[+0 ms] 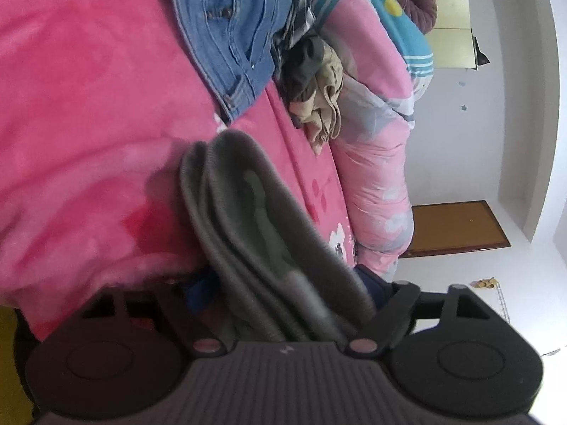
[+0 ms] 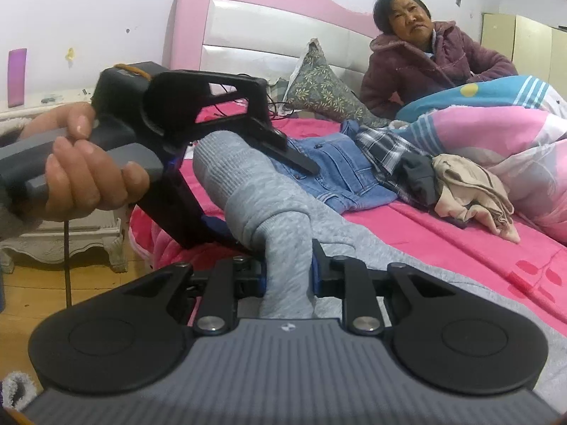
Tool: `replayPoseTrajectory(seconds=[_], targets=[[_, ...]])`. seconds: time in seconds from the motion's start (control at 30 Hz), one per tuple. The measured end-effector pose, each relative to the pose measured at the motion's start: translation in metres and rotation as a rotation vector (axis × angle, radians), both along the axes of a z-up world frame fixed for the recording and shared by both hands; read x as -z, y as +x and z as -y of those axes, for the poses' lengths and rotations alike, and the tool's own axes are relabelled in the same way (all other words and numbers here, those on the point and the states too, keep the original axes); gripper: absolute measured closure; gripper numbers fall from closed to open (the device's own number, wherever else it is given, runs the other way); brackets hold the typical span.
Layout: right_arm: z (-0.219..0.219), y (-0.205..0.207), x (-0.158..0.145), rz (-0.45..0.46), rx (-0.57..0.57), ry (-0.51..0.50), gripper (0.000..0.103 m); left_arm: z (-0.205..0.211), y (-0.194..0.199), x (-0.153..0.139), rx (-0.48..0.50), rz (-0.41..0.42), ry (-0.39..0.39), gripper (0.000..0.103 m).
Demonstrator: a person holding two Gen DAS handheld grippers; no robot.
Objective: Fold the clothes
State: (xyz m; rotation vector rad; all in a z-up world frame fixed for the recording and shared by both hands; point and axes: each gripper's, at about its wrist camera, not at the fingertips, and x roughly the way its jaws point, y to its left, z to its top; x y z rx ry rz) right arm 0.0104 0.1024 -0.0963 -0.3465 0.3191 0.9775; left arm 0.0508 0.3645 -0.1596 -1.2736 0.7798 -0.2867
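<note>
Right wrist view shows the pink bed [image 2: 443,244] carrying a pile of jeans [image 2: 340,173] and other clothes, with the grey sweater [image 2: 283,212] nearest, lifted off the blanket. Right gripper [image 2: 288,272] is clamped on a bunched fold of it. Left gripper [image 2: 244,184] straddles a thick roll with its jaws apart; whether they press I cannot tell. Risk: that loose roll could slip free and undo the fold.

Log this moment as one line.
right tool: shut on grey garment | left tool: around garment's bunched end, grip unclear | jeans: unfolded on bed
</note>
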Motion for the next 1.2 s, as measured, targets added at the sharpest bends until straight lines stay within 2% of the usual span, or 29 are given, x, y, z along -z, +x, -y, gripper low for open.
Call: replayPoseTrajectory(seconds=[0.03, 0.07, 0.13, 0.27, 0.47, 0.6, 0.7, 0.73, 0.77, 0.83, 0.87, 0.93, 0.97, 1.13, 1.2], targets=[[-0.001, 0.0, 0.001, -0.001, 0.001, -0.002, 0.084, 0.0, 0.002, -0.002, 0.004, -0.006, 0.023, 0.051], [-0.001, 0.0, 0.001, -0.001, 0.002, -0.003, 0.085, -0.002, 0.003, -0.004, 0.008, -0.005, 0.043, 0.064], [-0.005, 0.001, 0.0, 0.0, -0.007, -0.012, 0.086, -0.005, 0.006, -0.008, 0.016, -0.004, 0.084, 0.071], [-0.027, 0.005, -0.01, 0.044, -0.045, -0.055, 0.087, -0.024, 0.015, -0.035, 0.013, 0.022, 0.188, 0.078], [-0.082, 0.029, -0.041, 0.146, -0.053, -0.049, 0.087, -0.068, 0.047, -0.094, 0.012, 0.142, 0.335, 0.08], [-0.123, 0.051, -0.043, 0.114, -0.038, -0.038, 0.087, -0.098, 0.073, -0.099, 0.033, 0.128, 0.416, 0.08], [-0.153, 0.067, -0.02, 0.066, -0.041, -0.084, 0.085, -0.111, 0.092, -0.064, 0.048, 0.021, 0.475, 0.079], [-0.159, 0.071, -0.009, 0.034, -0.042, -0.112, 0.08, -0.114, 0.095, -0.05, 0.052, -0.022, 0.478, 0.078], [-0.164, 0.075, 0.003, -0.001, -0.043, -0.14, 0.078, -0.117, 0.096, -0.038, 0.049, -0.051, 0.469, 0.076], [-0.175, 0.083, 0.027, -0.071, -0.043, -0.195, 0.073, -0.12, 0.092, -0.025, 0.036, -0.052, 0.43, 0.073], [-0.171, 0.081, 0.027, -0.07, -0.049, -0.181, 0.072, -0.121, 0.088, -0.029, 0.028, -0.032, 0.431, 0.068], [-0.16, 0.076, 0.018, -0.063, -0.068, -0.136, 0.055, -0.121, 0.08, -0.045, -0.005, -0.014, 0.484, 0.057], [-0.152, 0.074, 0.011, -0.071, -0.079, -0.107, 0.051, -0.121, 0.075, -0.054, -0.026, -0.004, 0.517, 0.051], [-0.09, 0.057, -0.026, -0.131, -0.1, 0.09, 0.024, -0.117, 0.038, -0.102, -0.138, 0.071, 0.613, 0.042], [-0.056, 0.054, -0.036, -0.189, -0.097, 0.154, 0.021, -0.1, 0.025, -0.122, -0.179, 0.105, 0.696, 0.038]])
